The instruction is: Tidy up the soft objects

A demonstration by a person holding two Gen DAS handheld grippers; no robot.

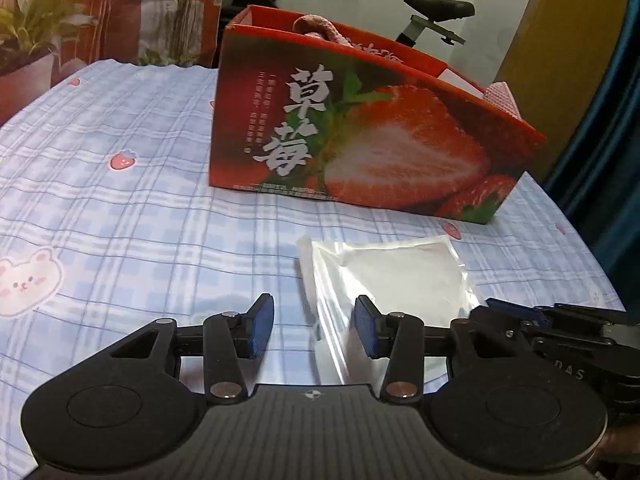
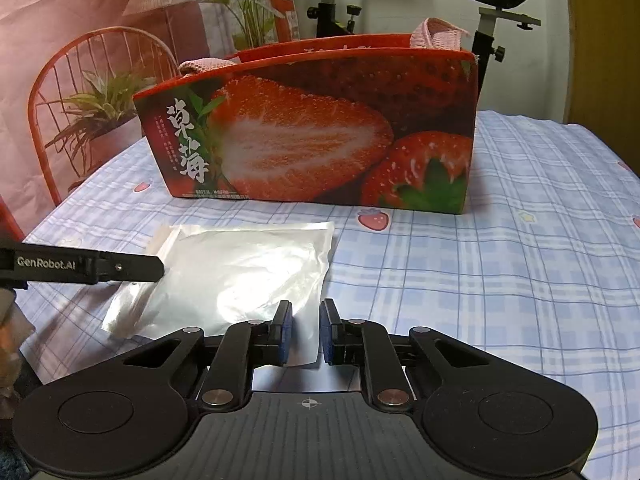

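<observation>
A clear plastic bag with a white soft item [image 1: 384, 272] [image 2: 240, 272] lies flat on the blue checked cloth in front of a red strawberry box [image 1: 360, 132] [image 2: 316, 128]. My left gripper [image 1: 316, 330] is open, its fingers straddling the bag's near left edge. My right gripper [image 2: 306, 330] is narrowly open, its fingers straddling the bag's near right corner, not clamped. The right gripper shows at the right edge of the left wrist view [image 1: 560, 328]; the left gripper shows at the left of the right wrist view [image 2: 88, 266]. Pink fabric [image 1: 320, 28] [image 2: 440, 32] sticks out of the box.
The cloth-covered table [image 1: 120, 200] [image 2: 520, 260] ends just behind the box. An exercise bike [image 2: 492, 4] and a printed backdrop with plants [image 2: 100, 60] stand behind it. A dark curtain [image 1: 612, 120] hangs at the right.
</observation>
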